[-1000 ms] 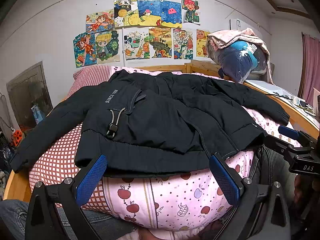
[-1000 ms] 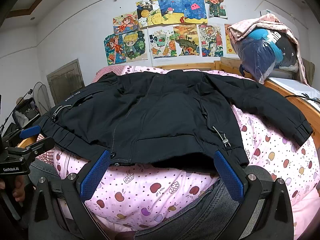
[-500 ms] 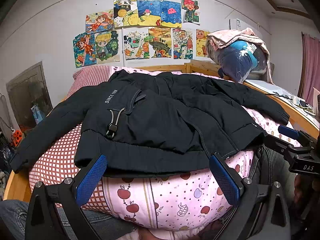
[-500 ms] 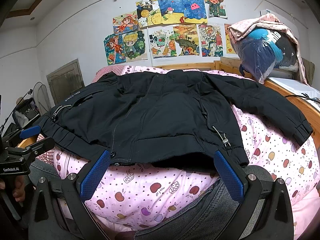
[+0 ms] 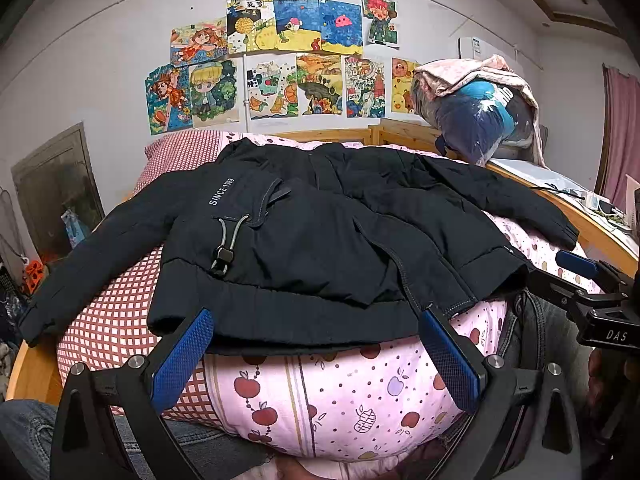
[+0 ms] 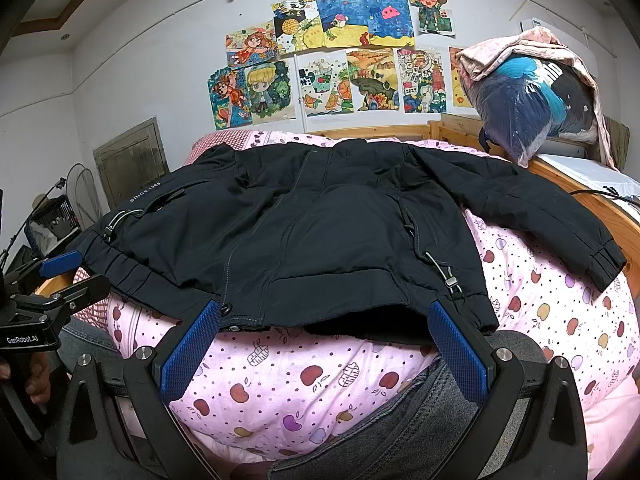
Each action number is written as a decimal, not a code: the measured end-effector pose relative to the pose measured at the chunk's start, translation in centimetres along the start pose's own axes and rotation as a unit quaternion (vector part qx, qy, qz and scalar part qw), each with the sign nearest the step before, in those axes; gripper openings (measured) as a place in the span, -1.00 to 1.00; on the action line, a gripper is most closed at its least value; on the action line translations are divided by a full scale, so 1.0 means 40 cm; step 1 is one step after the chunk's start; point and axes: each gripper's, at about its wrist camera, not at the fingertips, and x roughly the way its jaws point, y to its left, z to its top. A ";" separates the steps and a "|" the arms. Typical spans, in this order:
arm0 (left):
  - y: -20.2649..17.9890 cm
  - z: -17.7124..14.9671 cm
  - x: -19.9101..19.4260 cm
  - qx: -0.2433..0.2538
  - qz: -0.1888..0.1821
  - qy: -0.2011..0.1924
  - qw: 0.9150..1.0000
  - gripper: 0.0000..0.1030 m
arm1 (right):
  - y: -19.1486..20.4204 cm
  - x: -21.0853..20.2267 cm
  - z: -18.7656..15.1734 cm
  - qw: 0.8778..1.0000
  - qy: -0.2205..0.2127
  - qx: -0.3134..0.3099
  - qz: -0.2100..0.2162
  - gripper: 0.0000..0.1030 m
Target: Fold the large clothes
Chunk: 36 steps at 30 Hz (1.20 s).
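A large black jacket [image 5: 312, 236] lies spread flat on the bed, sleeves out to both sides, hem toward me. It also shows in the right wrist view [image 6: 320, 240]. My left gripper [image 5: 316, 328] is open and empty, its blue pads [image 5: 182, 354] just below the left part of the hem. My right gripper [image 6: 324, 320] is open and empty, its pads [image 6: 458, 350] just below the right part of the hem. Each gripper shows at the edge of the other's view.
The bed has a pink apple-print quilt [image 5: 352, 392] and a red checked cover [image 5: 116, 316]. A wooden bed frame [image 6: 608, 216] runs along the right side. A bagged bundle of clothes [image 6: 528, 108] sits at the far right corner. Drawings hang on the wall [image 5: 280, 64]. My knees are below the grippers.
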 end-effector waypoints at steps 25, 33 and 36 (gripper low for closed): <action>0.024 0.032 0.031 -0.016 0.014 0.007 1.000 1.00 | -0.033 0.025 0.022 1.000 0.013 0.025 0.012 0.98; 0.026 0.118 0.034 0.001 0.038 -0.014 0.999 1.00 | -0.046 0.037 0.078 1.000 0.003 0.020 0.010 0.98; 0.022 0.155 0.043 0.011 0.046 -0.020 0.999 1.00 | -0.051 0.047 0.107 1.000 -0.001 0.015 0.009 0.98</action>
